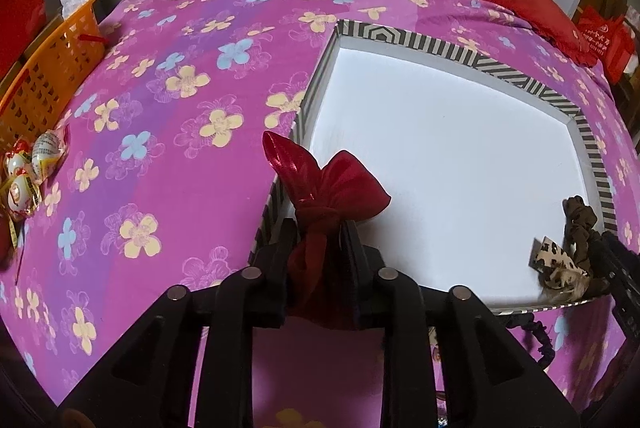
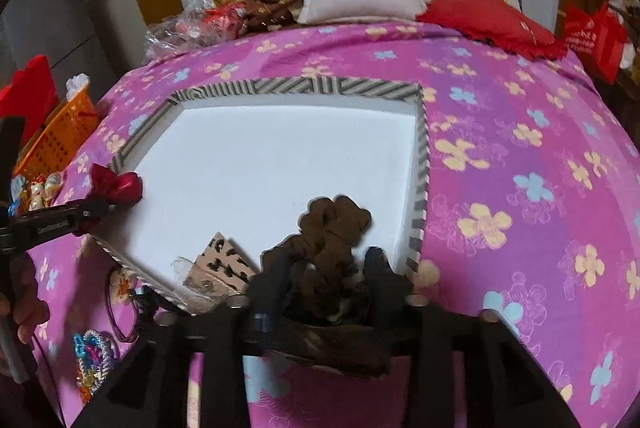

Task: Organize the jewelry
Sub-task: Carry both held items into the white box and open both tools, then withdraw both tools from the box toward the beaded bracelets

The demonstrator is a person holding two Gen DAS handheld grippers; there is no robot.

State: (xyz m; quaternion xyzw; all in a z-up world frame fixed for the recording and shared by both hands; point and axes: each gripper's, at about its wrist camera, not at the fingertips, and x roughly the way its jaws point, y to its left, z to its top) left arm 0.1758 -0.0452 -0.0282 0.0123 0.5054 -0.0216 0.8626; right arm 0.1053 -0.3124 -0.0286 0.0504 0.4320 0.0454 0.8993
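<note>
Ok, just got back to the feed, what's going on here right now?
Both claws are carrying hair accessories to the striped box on the pink floral bedspread. The left claw is shut on a red bow at the box's near left corner. The right claw is shut on a brown scrunchie over the near right corner, beside a leopard-print bow lying in the box. More jewelry sits on the bedspread outside the box.

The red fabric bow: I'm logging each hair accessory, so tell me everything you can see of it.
The red fabric bow looks like sheer, shiny organza with fine stripes, knotted at the middle into two upright loops. The left tongs are shut on its knot and lower tail. It hangs tilted over the near-left corner of the striped box lid, loops over the white interior. Whether it touches the lid cannot be told.
</note>
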